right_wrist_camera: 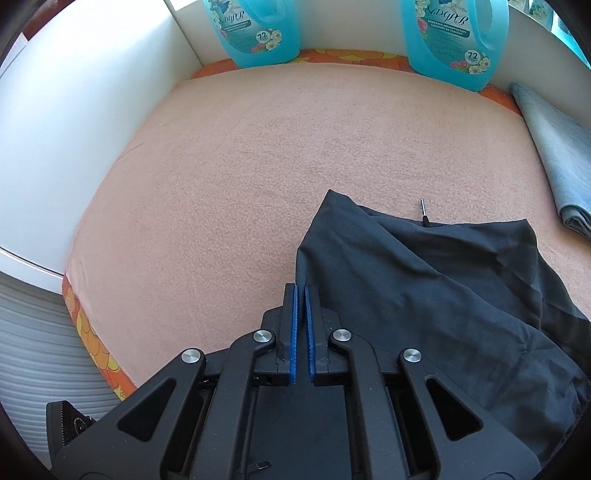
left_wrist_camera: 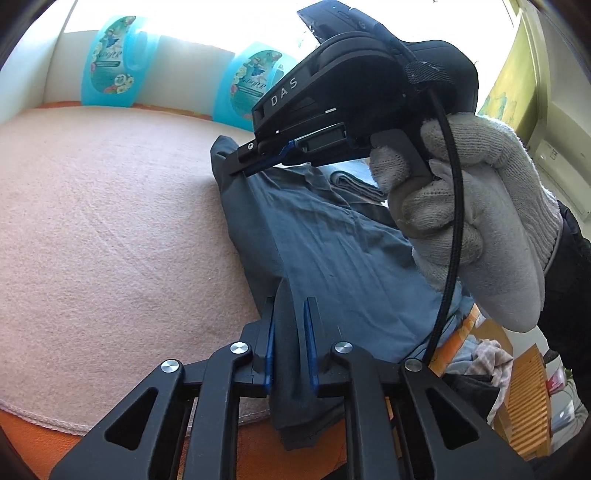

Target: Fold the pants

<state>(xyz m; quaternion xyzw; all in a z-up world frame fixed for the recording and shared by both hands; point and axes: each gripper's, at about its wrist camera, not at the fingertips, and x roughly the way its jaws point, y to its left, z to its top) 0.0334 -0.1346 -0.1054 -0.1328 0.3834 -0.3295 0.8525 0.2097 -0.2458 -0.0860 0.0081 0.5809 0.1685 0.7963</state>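
Note:
Dark grey-blue pants (left_wrist_camera: 325, 243) lie bunched on a pink towel-covered table (left_wrist_camera: 110, 206). My left gripper (left_wrist_camera: 290, 301) is shut on a fold of the pants at the near edge. My right gripper (left_wrist_camera: 240, 168), held by a gloved hand (left_wrist_camera: 469, 221), is shut on the far corner of the pants. In the right wrist view the right gripper (right_wrist_camera: 300, 288) pinches the pants' edge (right_wrist_camera: 424, 280), the blue pads nearly together. A drawstring tip (right_wrist_camera: 424, 210) pokes out on the towel.
Two blue detergent bottles (right_wrist_camera: 258, 29) (right_wrist_camera: 454, 40) stand at the back by the white wall. A folded grey cloth (right_wrist_camera: 554, 155) lies at the right. A wooden slatted crate (left_wrist_camera: 528, 402) with clothes sits beyond the table's edge. The table (right_wrist_camera: 221, 155) stretches left.

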